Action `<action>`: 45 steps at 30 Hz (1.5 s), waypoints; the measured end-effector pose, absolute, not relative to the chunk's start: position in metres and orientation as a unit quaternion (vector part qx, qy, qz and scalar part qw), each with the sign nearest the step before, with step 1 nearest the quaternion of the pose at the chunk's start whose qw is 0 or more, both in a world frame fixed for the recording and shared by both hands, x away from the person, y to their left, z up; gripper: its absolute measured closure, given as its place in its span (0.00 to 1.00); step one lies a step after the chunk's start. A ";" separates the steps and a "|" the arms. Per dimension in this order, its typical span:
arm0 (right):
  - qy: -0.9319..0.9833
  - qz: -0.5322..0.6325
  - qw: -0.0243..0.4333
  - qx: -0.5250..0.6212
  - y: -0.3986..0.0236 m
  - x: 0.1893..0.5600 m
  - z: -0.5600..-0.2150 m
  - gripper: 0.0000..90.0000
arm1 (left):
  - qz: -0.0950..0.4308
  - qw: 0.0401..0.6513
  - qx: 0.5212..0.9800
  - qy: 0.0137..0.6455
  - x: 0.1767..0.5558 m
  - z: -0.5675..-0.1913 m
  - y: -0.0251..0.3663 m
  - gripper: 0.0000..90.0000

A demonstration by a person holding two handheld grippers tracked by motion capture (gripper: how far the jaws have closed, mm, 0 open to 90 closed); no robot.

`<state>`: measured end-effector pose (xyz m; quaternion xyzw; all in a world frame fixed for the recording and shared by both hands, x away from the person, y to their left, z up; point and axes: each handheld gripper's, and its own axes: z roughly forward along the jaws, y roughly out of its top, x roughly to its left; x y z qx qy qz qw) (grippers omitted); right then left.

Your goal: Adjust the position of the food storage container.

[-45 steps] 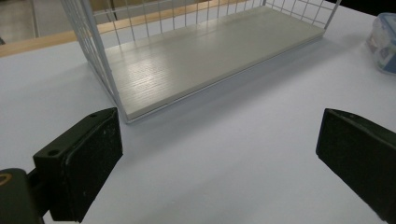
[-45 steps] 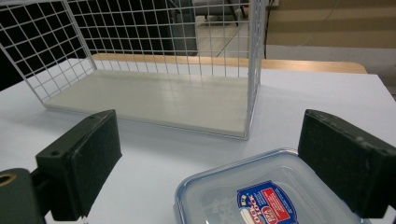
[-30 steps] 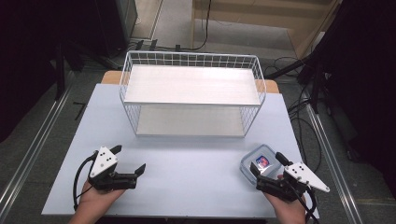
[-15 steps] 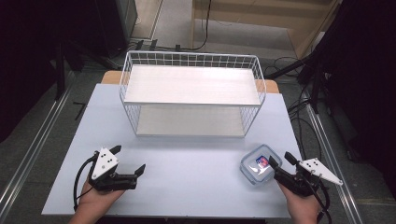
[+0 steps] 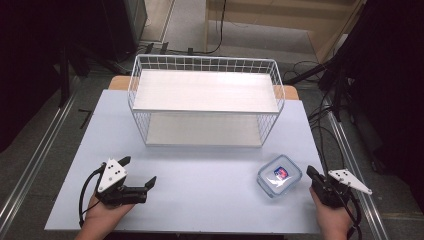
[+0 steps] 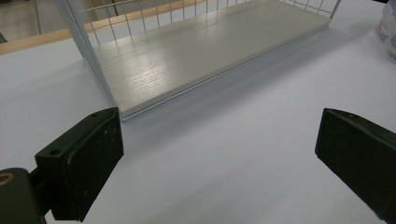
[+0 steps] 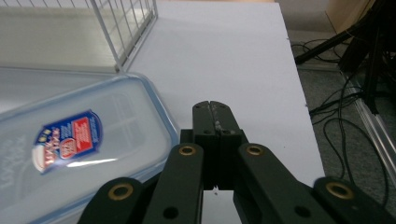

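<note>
Plastic food box time: the clear rectangular plastic container with the blue-rimmed snap lid and a red-and-blue sticker (image 5: pixel 279 175) sits flat on the pale blue table (image 5: pixel 200 200), near its right front corner, in front of the white wire shelf rack with two wooden boards (image 5: pixel 205 100) and apart from it.

Right gripper (image 5: pixel 311 173) sits just beside the box's right edge, and its jaws have just been closing. In the right gripper view they're pressed flat together with nothing between them, tip (image 7: pixel 215 109) off to the side of the lid rim (image 7: pixel 159 116). Can't tell if it's actually touching the box. Left gripper (image 5: pixel 137 172) is well away on the left side of the table, jaws spread wide and empty, pads (image 6: pixel 84 158) hovering over bare table.

My guess on handling: the box looks empty, so light, and rigid enough that it won't squash. The lid is glossy though, so pinching across the smooth top would likely slip. With closed jaws next to it, a sideways nudge would probably just slide it across that slick table. If the plan is to lift it, I'd open up and take it across the short sides under the lid's lip, where the rim gives something to catch on. Too hard a squeeze could pop a latch.
</note>
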<state>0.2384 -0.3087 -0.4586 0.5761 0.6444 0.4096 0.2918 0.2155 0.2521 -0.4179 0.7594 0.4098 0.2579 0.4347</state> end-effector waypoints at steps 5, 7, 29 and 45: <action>0.653 0.392 0.283 0.582 -0.311 0.245 -0.470 1.00 | 0.257 0.435 0.759 0.410 0.216 -0.419 0.252 0.02; 0.659 0.388 0.280 0.581 -0.310 0.246 -0.473 1.00 | 0.253 0.435 0.759 0.413 0.216 -0.420 0.251 0.02; 0.737 0.405 0.221 0.495 -0.253 0.239 -0.473 1.00 | 0.250 0.443 0.755 0.413 0.213 -0.418 0.252 0.03; 0.776 0.414 0.187 0.438 -0.209 0.228 -0.469 1.00 | 0.250 0.441 0.755 0.416 0.214 -0.418 0.254 0.03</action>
